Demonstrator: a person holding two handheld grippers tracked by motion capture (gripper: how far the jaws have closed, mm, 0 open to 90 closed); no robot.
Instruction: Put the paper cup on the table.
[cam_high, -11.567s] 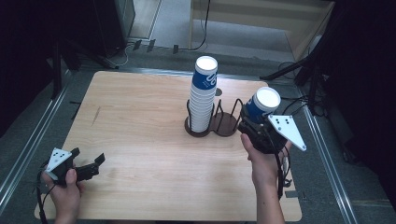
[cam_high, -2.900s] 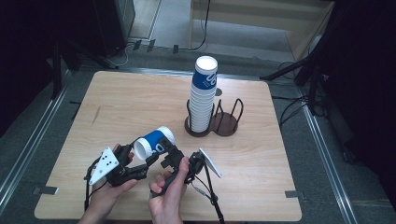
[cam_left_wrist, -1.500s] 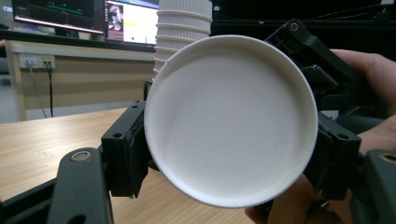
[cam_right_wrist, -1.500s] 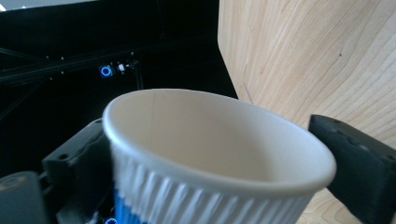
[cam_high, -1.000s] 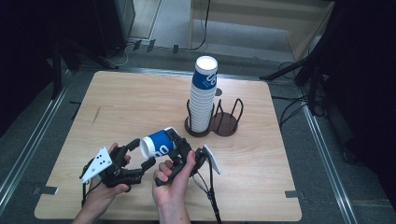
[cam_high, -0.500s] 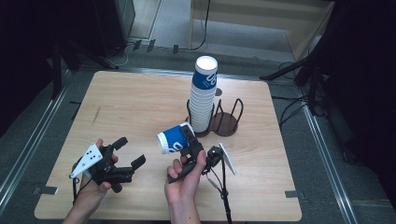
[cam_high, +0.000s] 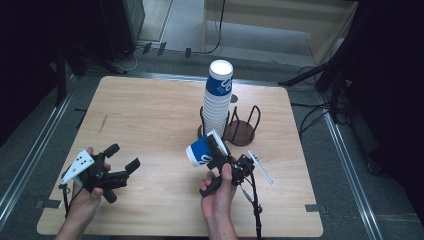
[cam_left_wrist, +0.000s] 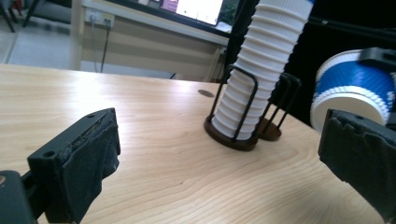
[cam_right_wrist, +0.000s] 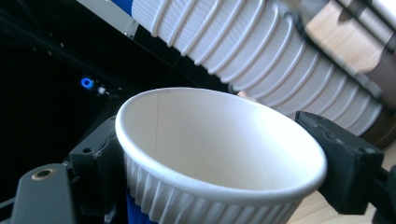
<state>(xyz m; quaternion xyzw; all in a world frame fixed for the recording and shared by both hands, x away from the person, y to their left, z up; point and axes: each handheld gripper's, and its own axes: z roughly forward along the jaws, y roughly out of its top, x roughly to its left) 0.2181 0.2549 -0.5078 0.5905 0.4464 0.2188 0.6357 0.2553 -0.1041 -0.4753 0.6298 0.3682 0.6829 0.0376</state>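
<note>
A blue and white paper cup (cam_high: 199, 152) lies tilted on its side, off the table, with my right gripper (cam_high: 212, 150) shut on it near the rim. The right gripper view looks into the cup's white mouth (cam_right_wrist: 219, 140) between both pads. Just behind it, a tall stack of ribbed cups (cam_high: 218, 97) stands in one ring of a dark wire holder (cam_high: 241, 131). At the front left my left gripper (cam_high: 125, 156) is open; its jaws have just been opening and nothing is between them. In the left gripper view the held cup (cam_left_wrist: 355, 84) hangs beyond the right jaw.
The wooden table (cam_high: 150, 110) has metal rails along both sides. The holder's second ring (cam_high: 245, 134) has no cups in it. A cable (cam_high: 252, 200) trails from the right gripper to the front edge. More cables lie on the floor at the right.
The left gripper has let go of the cup, opened wide and drawn back to the left. The right gripper has carried the cup right and slightly up, toward the stack.
</note>
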